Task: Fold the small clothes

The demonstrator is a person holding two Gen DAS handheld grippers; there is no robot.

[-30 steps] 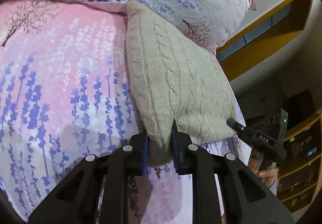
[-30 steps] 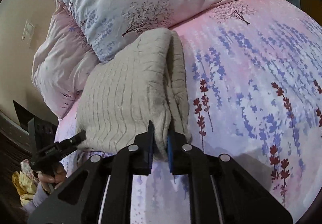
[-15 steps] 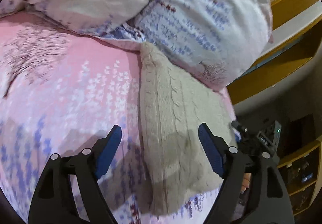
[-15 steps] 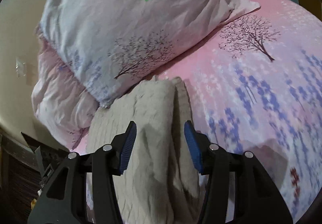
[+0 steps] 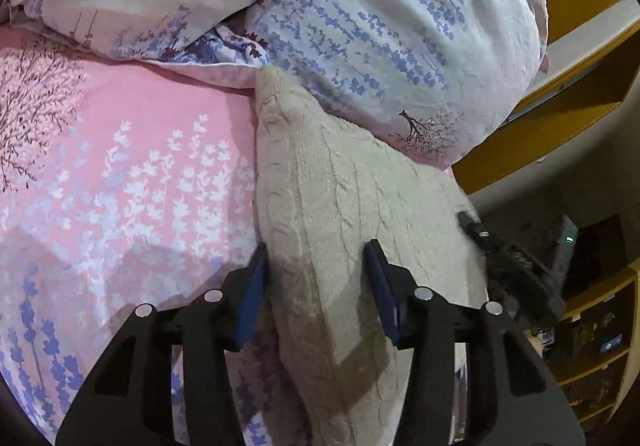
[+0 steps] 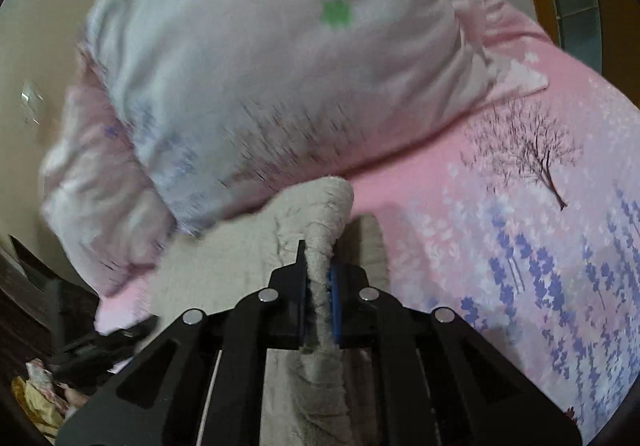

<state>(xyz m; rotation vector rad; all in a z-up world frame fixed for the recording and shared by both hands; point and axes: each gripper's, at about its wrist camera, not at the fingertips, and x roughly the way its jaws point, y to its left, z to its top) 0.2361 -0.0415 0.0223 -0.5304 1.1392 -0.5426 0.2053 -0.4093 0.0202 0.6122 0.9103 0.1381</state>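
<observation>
One soft, thick beige knit sweater (image 5: 340, 205) lies part-folded on the bed (image 5: 120, 165) against the pillows (image 5: 400, 25); our right gripper (image 6: 318, 286) has just pinched a bunched edge, left gripper (image 5: 314, 286) straddles it half-closed, not yet pinching; floppy, light, best grabbed by corners.

A home bedroom: a bed (image 5: 120, 173) with a pink flowered sheet, plump pillows (image 5: 400, 25) in matching covers, yellow wooden shelves (image 5: 592, 326) beside it, and a light switch (image 6: 30, 101) on the wall.
</observation>
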